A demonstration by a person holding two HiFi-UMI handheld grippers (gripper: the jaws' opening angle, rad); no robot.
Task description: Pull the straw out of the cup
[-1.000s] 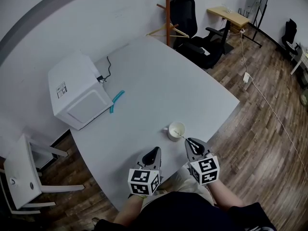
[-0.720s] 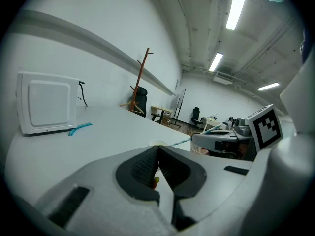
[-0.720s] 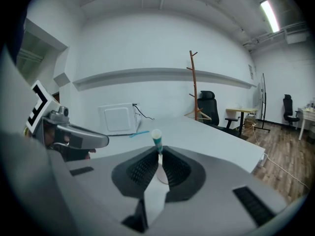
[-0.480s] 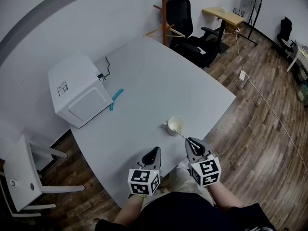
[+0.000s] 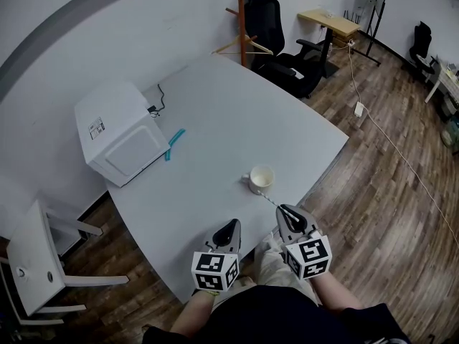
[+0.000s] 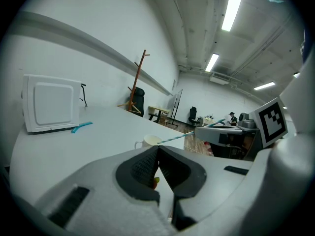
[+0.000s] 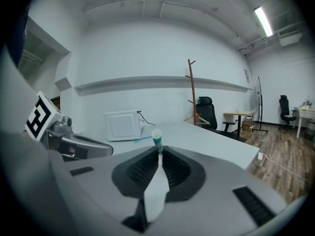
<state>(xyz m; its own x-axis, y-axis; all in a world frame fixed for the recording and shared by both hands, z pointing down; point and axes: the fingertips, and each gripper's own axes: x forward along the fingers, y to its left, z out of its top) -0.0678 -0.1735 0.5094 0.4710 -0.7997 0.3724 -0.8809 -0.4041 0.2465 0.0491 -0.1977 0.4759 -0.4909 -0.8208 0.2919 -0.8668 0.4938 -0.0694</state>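
Closest to the person, the left gripper (image 5: 228,226) hangs over the near edge of the white table (image 5: 215,106). Its jaws are pressed together at the tips with nothing gripped between them. Just to its right, the right gripper (image 5: 285,210) has its jaws clamped on one end of the striped straw (image 5: 271,200). In the right gripper view the straw (image 7: 157,140) pokes out past the jaw tips, open end on.

From that grip the straw slants away toward the white cup (image 5: 261,179), which stands upright on the table near its right edge, handle to the left. The straw's far tip sits right at the cup's near rim. I can't tell whether it is inside the cup or just clear of it.

Farther back and to the left lies a small teal object (image 5: 174,143), flat on the tabletop. Just beyond it a white microwave (image 5: 118,140) stands at the table's left side. Past the far corner are a wooden coat stand (image 5: 240,20) and a black office chair (image 5: 276,34).
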